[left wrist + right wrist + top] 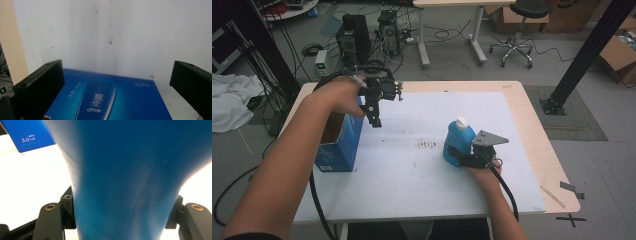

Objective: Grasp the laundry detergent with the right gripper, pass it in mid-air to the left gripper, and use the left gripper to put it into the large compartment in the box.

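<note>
Far left of the high view: white cloth (229,100) heaped on the floor beside the bench (532,125), a light wooden top w/ a white mat (412,170) over most of it. On the mat's left edge stands an open-topped blue cardboard box (339,145), upright, brown inside. The left hand-held gripper (374,117) hangs above the box's right top corner, pointing down, not touching it. In the left gripper view its jaws stand wide apart w/ nothing between them; the box's printed blue face (110,97) lies below, white mat beyond.

Mid-mat: a patch of small dark marks (426,145), between box and bottle.

Right of centre: a blue plastic bottle w/ white cap (459,140) stands upright on the mat, well apart from the box. The right hand-held gripper (462,159) is clamped on its lower body from the near side, grey plate on top, cable trailing back along the forearm. In the right gripper view the bottle's blue wall (130,180) sits between both jaws, touching each; a corner of the blue box (27,135) shows top left.
</note>
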Demonstrator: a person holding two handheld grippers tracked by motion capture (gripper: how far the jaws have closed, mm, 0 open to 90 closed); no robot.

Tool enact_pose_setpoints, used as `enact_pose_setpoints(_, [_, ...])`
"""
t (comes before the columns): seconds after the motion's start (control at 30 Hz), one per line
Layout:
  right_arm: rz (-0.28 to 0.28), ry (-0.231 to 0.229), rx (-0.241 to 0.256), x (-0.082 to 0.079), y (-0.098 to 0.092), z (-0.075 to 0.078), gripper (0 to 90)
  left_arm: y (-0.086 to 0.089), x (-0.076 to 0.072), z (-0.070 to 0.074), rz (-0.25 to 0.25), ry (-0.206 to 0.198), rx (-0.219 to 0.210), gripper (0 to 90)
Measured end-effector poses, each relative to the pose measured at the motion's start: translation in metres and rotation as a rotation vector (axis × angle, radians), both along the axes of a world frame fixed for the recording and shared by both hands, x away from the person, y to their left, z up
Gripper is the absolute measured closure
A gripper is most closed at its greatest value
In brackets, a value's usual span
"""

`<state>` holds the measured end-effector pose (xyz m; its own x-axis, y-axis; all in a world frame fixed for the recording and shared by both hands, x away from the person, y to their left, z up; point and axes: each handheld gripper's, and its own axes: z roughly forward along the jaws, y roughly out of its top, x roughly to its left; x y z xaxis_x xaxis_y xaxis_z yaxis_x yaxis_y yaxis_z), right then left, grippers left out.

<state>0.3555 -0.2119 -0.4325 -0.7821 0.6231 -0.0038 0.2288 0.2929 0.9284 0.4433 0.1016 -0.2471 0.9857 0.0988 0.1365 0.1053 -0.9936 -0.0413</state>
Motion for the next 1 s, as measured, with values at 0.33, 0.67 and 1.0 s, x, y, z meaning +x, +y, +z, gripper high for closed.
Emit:
enact_pose_setpoints(0.33, [0.015, -0.007, 0.006, -0.002, 0.001, 0.0, 42.4, -0.001, 0.0, -0.001, -0.001, 0.001, 0.002, 0.1])
enact_pose_setpoints(0.67, [0.042, 0.018, 0.008, -0.001, -0.001, 0.003, 45.4, -0.003, -0.002, -0.002, -0.005, 0.004, 0.001, 0.1])
enact_pose_setpoints(1.0, [0.137, -0.002, -0.025, -0.002, 0.002, 0.022, 45.8, -0.003, -0.009, 0.001, -0.011, 0.003, 0.015, 0.1])
